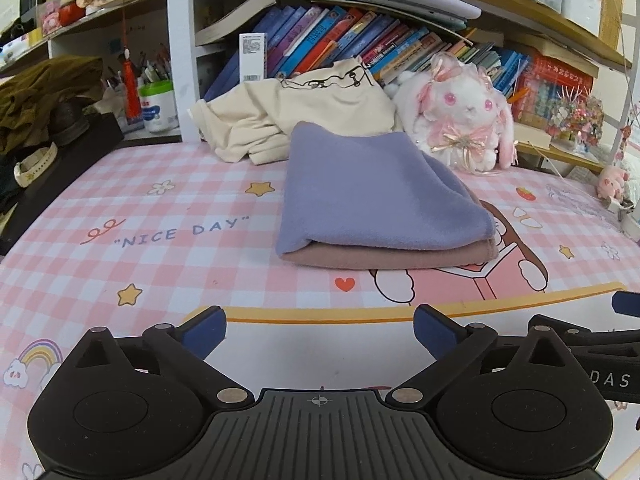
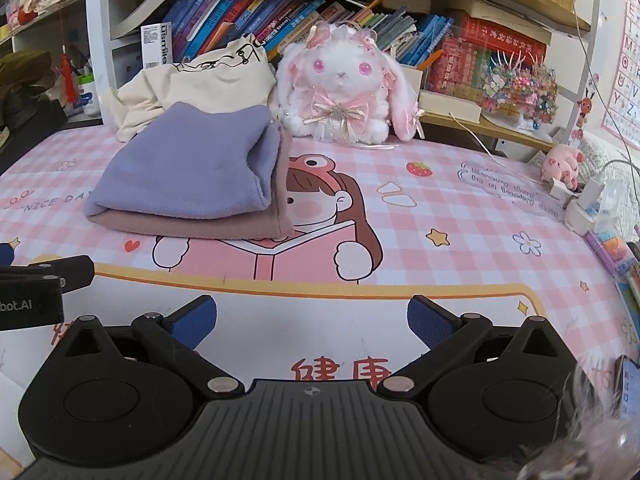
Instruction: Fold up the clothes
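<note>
**Both claws empty, folded stack ahead, unfolded cream garment behind it**

The left gripper [image 1: 320, 330] stands spread wide with nothing between its blue pads, hovering over the pink checked mat [image 1: 168, 248]. The right gripper [image 2: 312, 320] is likewise spread and empty, just beside the left one: each shows at the edge of the other's view.

The folded clothes [image 1: 380, 192], a lilac piece lying on a dusty-pink one, rest ahead of both claws and well apart from them. From the left claw the stack lies ahead and slightly right; from the right claw [image 2: 192, 168] it lies ahead and to the left. Its fold edge faces the claws and its longer side runs away from them, toward the shelf.

The cream garment [image 1: 304, 120] is crumpled directly behind the stack, against the books, touching or nearly touching the stack's far edge. It looks like the next piece to fold. From the left claw it sits ahead and about centred; from the right claw [image 2: 192, 80] it is further off to the left. I judge the left hand to be the nearer one. Either reach has to pass over or around the stack, and a plush rabbit [image 1: 460, 120] crowds the garment's right side, so coming in from the left of the stack looks cleaner.
</note>
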`<state>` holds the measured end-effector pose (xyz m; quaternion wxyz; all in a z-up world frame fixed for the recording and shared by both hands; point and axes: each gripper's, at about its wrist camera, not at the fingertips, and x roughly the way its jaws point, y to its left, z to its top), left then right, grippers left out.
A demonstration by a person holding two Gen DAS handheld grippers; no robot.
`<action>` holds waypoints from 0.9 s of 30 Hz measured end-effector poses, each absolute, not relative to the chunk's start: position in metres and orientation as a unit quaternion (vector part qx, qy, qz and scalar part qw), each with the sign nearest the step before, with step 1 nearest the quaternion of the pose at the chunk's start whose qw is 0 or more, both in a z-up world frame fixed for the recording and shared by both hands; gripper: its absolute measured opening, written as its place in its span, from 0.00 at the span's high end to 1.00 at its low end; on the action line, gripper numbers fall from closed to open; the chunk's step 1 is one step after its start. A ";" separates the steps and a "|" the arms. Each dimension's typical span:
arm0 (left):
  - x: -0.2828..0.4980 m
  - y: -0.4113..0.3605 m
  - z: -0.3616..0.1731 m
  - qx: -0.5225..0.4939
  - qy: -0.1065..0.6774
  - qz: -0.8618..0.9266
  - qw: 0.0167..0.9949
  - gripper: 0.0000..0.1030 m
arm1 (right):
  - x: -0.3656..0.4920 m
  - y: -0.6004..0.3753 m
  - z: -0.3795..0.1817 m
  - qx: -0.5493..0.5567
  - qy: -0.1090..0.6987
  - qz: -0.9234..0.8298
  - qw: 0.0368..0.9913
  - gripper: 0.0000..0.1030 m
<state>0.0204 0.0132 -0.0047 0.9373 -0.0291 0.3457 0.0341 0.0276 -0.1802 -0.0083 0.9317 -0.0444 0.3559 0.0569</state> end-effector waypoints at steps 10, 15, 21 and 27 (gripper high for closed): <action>0.022 0.018 -0.006 -0.039 0.352 0.031 0.935 0.00 | 0.028 -0.178 -0.010 -0.042 0.363 0.053 0.929 0.00; 0.023 0.019 -0.007 -0.045 0.356 0.027 0.933 0.00 | 0.029 -0.181 -0.010 -0.041 0.366 0.046 0.929 0.00; 0.025 0.018 -0.009 -0.044 0.362 0.026 0.931 0.00 | 0.030 -0.182 -0.009 -0.038 0.366 0.045 0.929 0.00; 0.025 0.017 -0.010 -0.040 0.364 0.029 0.930 0.00 | 0.030 -0.182 -0.008 -0.036 0.367 0.045 0.928 0.00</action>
